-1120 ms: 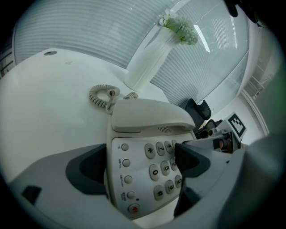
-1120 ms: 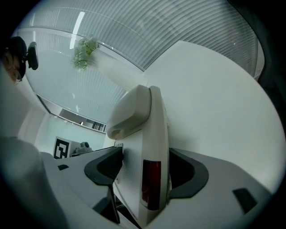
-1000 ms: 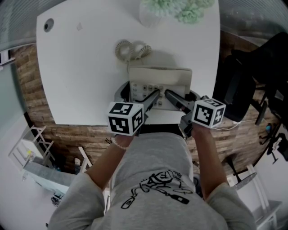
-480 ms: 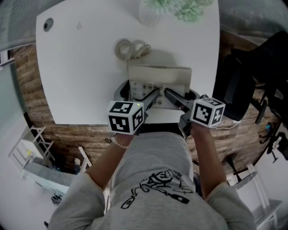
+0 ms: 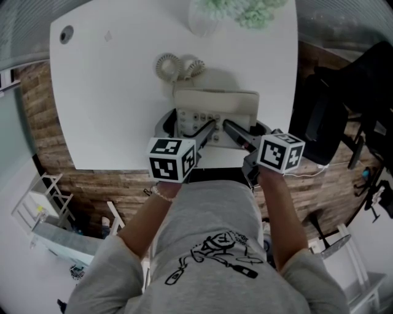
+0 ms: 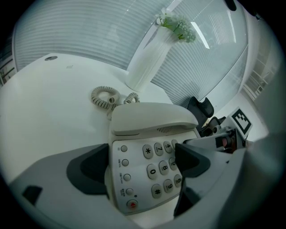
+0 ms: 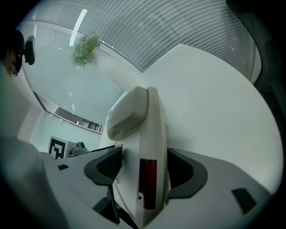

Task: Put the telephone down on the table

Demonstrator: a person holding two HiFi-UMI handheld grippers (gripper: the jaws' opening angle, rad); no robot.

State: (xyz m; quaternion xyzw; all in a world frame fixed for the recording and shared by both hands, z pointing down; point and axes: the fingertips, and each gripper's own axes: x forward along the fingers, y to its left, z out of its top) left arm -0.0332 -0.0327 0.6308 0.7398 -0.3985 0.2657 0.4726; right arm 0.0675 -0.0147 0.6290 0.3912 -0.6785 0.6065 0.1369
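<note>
A cream push-button telephone point(image 5: 215, 101) with its handset on the cradle sits at the near edge of the white table point(image 5: 104, 92). Both grippers hold it. My left gripper point(image 5: 195, 127) is shut on its left part, one jaw over the keypad point(image 6: 156, 165) and the other at the left side. My right gripper point(image 5: 245, 130) is shut on its right end, where the telephone point(image 7: 147, 129) appears edge-on between both pads. The coiled cord point(image 5: 178, 66) lies on the table behind it. I cannot tell whether the base touches the table.
A white vase point(image 5: 206, 21) with pale green flowers point(image 5: 245, 9) stands at the table's far edge behind the telephone. A round grommet point(image 5: 66, 34) is at the far left corner. A black chair point(image 5: 344, 104) stands right of the table on the wooden floor.
The telephone and both grippers have shifted very slightly to the left and away from me. Both grips look unchanged.
</note>
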